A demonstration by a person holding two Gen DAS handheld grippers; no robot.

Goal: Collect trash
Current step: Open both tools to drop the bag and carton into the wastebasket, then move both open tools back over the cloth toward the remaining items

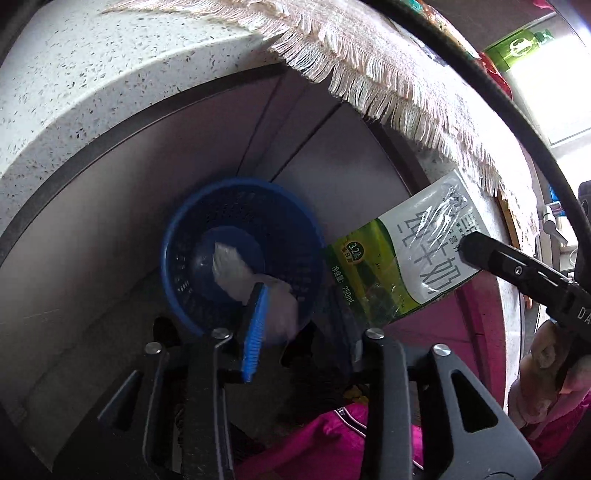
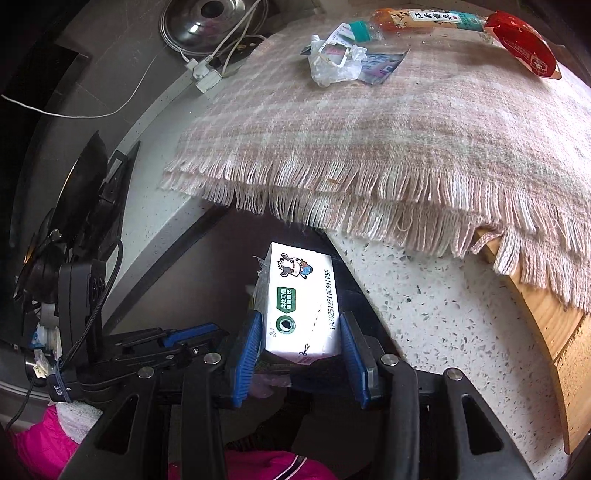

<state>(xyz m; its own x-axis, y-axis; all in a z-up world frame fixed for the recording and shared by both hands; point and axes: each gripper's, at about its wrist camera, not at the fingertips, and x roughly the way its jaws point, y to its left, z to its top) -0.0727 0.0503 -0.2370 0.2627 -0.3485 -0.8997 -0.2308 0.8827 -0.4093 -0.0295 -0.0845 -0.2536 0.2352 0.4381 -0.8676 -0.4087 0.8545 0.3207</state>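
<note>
A blue mesh basket [image 1: 192, 254] stands on the floor below the counter. My left gripper [image 1: 295, 321] hangs just above it, jaws apart, with a crumpled white tissue [image 1: 240, 273] lying against the left blue pad [image 1: 255, 328]; whether it is pinched is unclear. My right gripper [image 2: 299, 350] is shut on a white and green milk carton [image 2: 299, 306], held in the air beside the counter edge. The same carton [image 1: 406, 258] shows at the right of the left wrist view, beside the basket. More trash lies on the fringed cloth [image 2: 406, 129]: a crumpled plastic wrapper [image 2: 332, 62], a bottle [image 2: 413, 20], a red packet [image 2: 524, 44].
The speckled stone counter [image 2: 443, 306] overhangs grey cabinet doors [image 1: 314, 147]. A wooden board [image 2: 554, 325] sticks out under the cloth. A steel pot lid [image 2: 210, 18], a white power strip [image 2: 207, 74] and cables lie at the back left. A green bottle [image 1: 517, 44] stands far right.
</note>
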